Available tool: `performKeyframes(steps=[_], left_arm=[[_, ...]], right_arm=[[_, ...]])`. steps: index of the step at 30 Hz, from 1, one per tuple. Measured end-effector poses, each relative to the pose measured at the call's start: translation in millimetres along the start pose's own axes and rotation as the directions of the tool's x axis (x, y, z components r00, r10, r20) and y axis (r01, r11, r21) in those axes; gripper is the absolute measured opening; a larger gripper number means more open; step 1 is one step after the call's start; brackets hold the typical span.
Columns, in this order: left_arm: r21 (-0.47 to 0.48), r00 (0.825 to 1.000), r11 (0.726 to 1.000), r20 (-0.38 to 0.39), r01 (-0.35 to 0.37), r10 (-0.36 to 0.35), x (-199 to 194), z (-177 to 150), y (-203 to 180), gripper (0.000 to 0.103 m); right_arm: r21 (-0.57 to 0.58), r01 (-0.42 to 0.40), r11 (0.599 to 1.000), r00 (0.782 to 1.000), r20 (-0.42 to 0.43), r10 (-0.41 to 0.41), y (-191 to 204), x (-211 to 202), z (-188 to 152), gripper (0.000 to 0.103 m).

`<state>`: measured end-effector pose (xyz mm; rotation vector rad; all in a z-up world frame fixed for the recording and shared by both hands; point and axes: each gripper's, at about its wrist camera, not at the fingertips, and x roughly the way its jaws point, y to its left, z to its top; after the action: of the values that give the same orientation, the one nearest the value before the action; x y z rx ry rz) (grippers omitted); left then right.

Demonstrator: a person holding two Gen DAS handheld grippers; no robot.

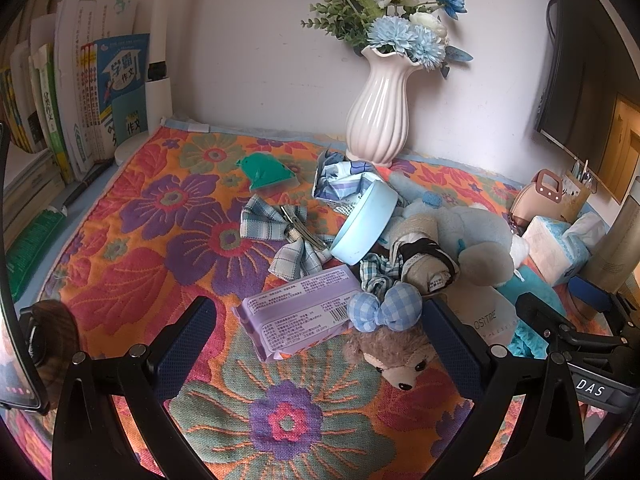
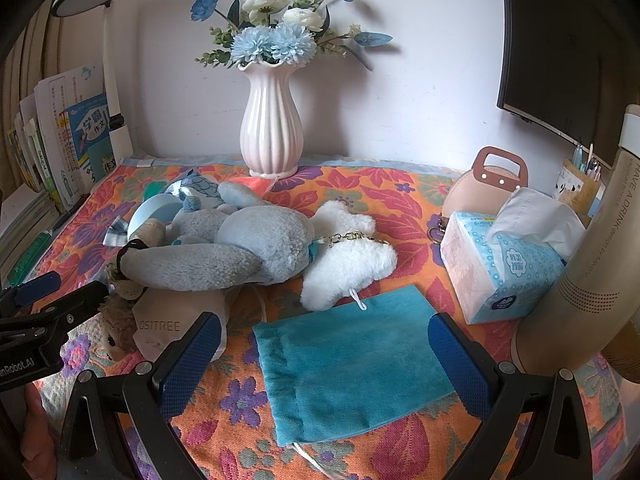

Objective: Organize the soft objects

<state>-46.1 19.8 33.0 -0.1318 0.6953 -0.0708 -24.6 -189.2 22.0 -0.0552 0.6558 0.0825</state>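
Approach stage: both my claws spread, holding nothing.
My right claw (image 2: 324,354) straddles the teal pouch (image 2: 352,364); next, lower and pinch it. My left claw (image 1: 320,344) hovers over the bear plush (image 1: 394,354).

left gripper (image 1: 318,344) jaws wide apart, gripping nothing | purple wipes pack (image 1: 298,314) and brown plush toy (image 1: 394,354) with blue checked bow (image 1: 386,308) between its fingers | light blue round tin (image 1: 364,224) at 12 o'clock, tilted | white ribbed vase (image 1: 378,114) beyond, upright
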Motion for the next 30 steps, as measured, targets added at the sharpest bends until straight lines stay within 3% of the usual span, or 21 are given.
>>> performKeyframes(steps=[30], left_arm=[[-0.010,0.999,1.000,0.039,0.030,-0.029,-11,1,1,0.102]], right_arm=[[0.020,-0.089,0.996,0.995,0.042,0.088,-6,-11,-2,0.103]])
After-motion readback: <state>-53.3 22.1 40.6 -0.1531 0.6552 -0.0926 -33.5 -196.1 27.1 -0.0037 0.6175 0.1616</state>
